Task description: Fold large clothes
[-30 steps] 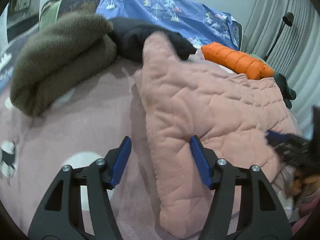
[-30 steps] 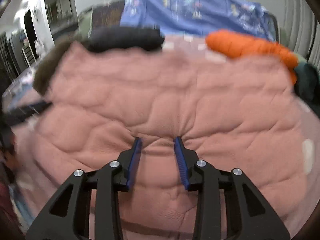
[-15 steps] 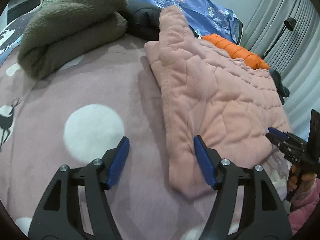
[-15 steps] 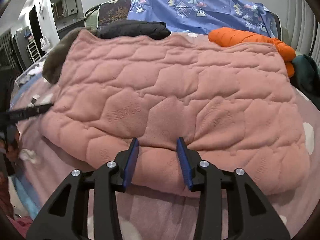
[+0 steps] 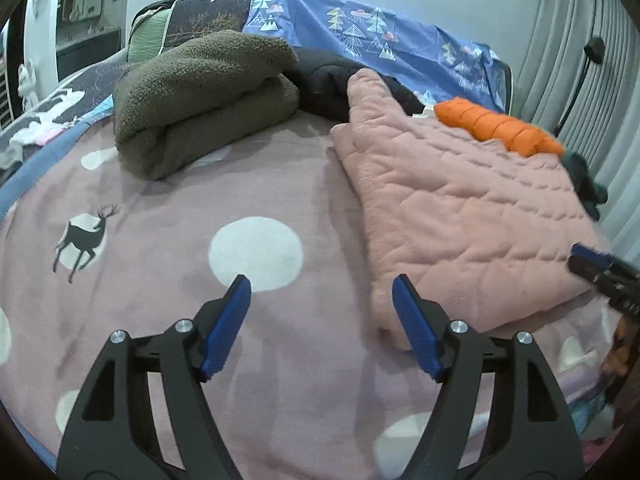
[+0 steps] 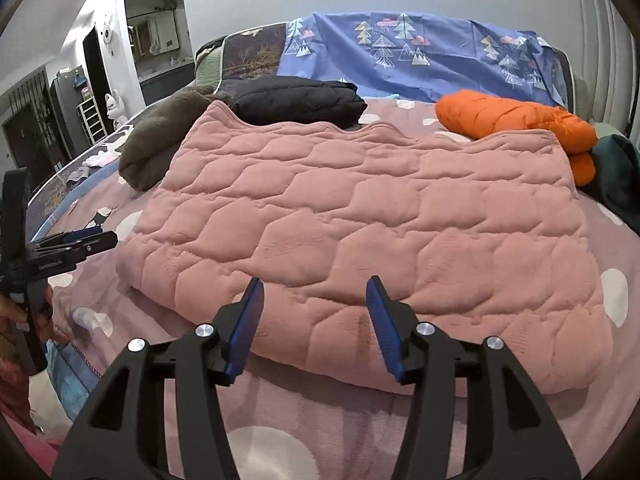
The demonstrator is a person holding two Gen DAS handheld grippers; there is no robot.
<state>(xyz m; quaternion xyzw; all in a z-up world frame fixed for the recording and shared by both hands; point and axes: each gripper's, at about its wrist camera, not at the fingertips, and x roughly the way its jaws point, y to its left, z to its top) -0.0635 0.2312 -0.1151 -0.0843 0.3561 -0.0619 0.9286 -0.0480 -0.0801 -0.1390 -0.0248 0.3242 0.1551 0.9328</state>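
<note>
A pink quilted garment [image 6: 360, 220] lies folded flat on the bed; in the left wrist view the same garment [image 5: 460, 208] fills the right half. My left gripper [image 5: 322, 294] hovers over the pink bedspread [image 5: 200, 300] just left of the garment's near corner, jaws opening, nothing between them. My right gripper [image 6: 316, 294] hangs above the garment's near edge, jaws opening, apart from the cloth with nothing gripped. The right gripper [image 5: 592, 264] shows at the right edge of the left wrist view; the left gripper [image 6: 86, 240] shows at the left edge of the right wrist view.
Behind the garment lie a folded brown fleece [image 5: 200, 100], a black padded jacket [image 6: 296, 100], an orange puffer [image 6: 516, 120] and a dark green item [image 6: 616, 168]. A blue tree-print sheet [image 6: 400, 52] drapes the headboard. Curtains and a lamp stand at right.
Both grippers have let go of the pink garment, opened wider and drawn back toward the bed's near edge. The garment has settled flat.
</note>
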